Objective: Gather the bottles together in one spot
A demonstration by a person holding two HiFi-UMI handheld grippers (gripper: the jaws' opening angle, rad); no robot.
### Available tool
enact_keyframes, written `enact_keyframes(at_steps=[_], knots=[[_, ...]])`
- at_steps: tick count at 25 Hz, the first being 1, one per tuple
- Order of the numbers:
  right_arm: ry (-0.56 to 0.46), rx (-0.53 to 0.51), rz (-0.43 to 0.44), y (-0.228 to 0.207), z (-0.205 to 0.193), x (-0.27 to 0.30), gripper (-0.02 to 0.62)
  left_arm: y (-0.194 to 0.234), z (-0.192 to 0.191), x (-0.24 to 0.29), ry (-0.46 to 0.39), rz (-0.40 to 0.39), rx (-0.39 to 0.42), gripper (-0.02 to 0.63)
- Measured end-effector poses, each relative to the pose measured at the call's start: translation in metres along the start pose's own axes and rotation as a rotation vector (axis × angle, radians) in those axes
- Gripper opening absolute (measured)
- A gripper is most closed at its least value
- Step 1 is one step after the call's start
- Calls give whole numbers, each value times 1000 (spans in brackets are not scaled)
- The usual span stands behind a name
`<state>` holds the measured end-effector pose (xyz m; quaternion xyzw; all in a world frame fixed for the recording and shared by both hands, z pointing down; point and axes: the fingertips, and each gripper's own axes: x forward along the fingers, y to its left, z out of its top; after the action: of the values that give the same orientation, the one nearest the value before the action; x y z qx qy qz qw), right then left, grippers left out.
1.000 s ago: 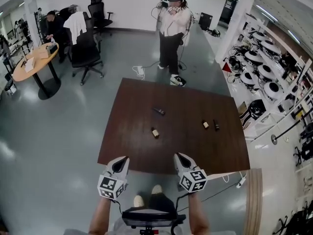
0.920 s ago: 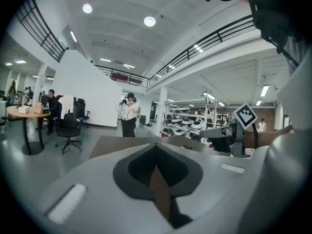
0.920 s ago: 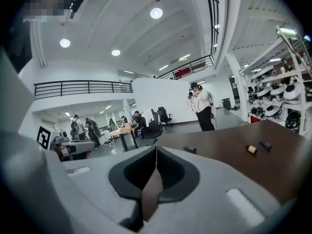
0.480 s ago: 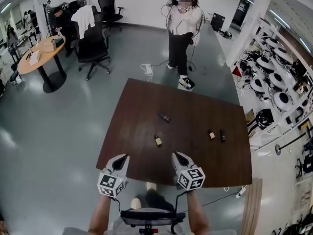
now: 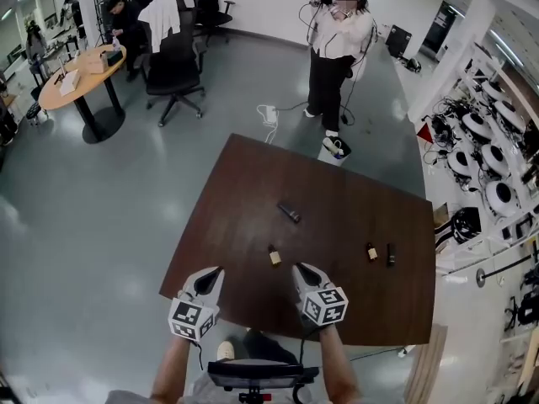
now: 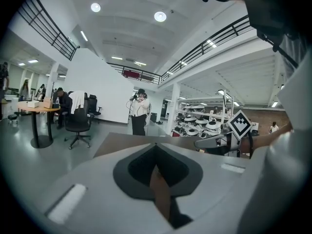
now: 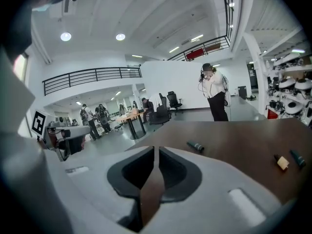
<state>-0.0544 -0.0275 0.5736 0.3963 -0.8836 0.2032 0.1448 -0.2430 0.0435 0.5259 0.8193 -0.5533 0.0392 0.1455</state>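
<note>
I am holding both tongs over the near edge of the brown table (image 5: 244,175), where four small bottles are sitting scattered and none is yet gathered. My left tongs (image 5: 209,274) are clenched on nothing, their tips meeting. My right tongs (image 5: 305,270) have just been opening a crack, with nothing between them. The closest bottle (image 5: 274,256) is sitting a little in from the near edge, about halfway along it. It is facing the gap between my two tongs but is plainly nearer the right ones, just ahead of them and to their left. From this height I cannot tell whether it is standing or lying. Deeper in, towards the middle of the table, the dark bottle (image 5: 289,213) is lying on its side, its long axis running from far left to near right. Over by the right edge, the amber bottle (image 5: 371,252) and the black bottle (image 5: 391,254) are sitting side by side, close but apart, well to the right of my right tongs. The right hand is looking better placed for a first pickup, and that pair may be the natural gathering spot. A person (image 5: 337,49) is standing on the floor beyond the far edge.
</note>
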Motion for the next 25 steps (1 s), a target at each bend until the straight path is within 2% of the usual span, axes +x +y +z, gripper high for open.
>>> enact_keyframes(at_steps=[10, 17, 25], knots=[[167, 9, 106, -14, -19, 69, 68, 17, -13, 18, 37, 53, -35, 2], [251, -15, 106, -23, -41, 107, 114, 29, -16, 25, 44, 76, -53, 2], [406, -30, 107, -35, -80, 133, 114, 40, -22, 22, 63, 119, -74, 2]])
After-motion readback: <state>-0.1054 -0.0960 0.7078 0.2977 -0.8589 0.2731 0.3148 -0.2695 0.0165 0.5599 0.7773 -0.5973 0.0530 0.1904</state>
